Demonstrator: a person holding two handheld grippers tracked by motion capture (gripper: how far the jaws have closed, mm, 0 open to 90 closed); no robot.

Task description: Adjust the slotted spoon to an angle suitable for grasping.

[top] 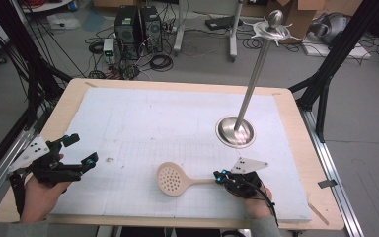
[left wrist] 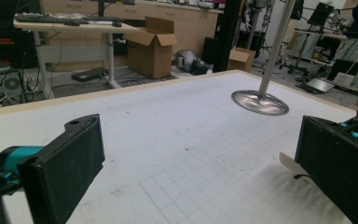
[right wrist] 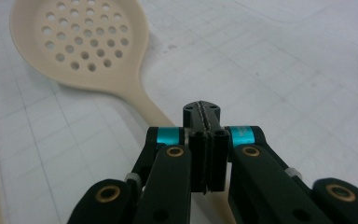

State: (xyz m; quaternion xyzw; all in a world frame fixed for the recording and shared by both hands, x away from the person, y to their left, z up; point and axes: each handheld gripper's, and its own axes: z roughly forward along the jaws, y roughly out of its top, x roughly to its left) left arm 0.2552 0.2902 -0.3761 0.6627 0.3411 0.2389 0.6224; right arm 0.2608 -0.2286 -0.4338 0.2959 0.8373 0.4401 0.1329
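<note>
A cream spoon with holes [top: 175, 179] lies flat on the white mat [top: 143, 118], near the front edge and a bit right of the middle. Its round bowl points left and its handle points right. The right gripper [top: 220, 177] sits at the end of that handle. In the right gripper view its two black jaws are pressed tight together, and the handle [right wrist: 147, 105] runs down under them. The gripper covers the end of the handle, so you cannot tell whether the jaws pinch it or just sit on top of it. The hand behind the gripper is partly cut off by the bottom of the high view.

The left gripper [top: 81, 151] is far off at the left edge of the mat, held in the other hand. Its jaws are wide apart with nothing between them. In the left gripper view a pale bit of the spoon peeks out beside the right jaw; the rest is hidden.

A shiny metal stand [top: 235, 131] is on the far right of the mat, with a tall pole [top: 254, 79] going up.
</note>
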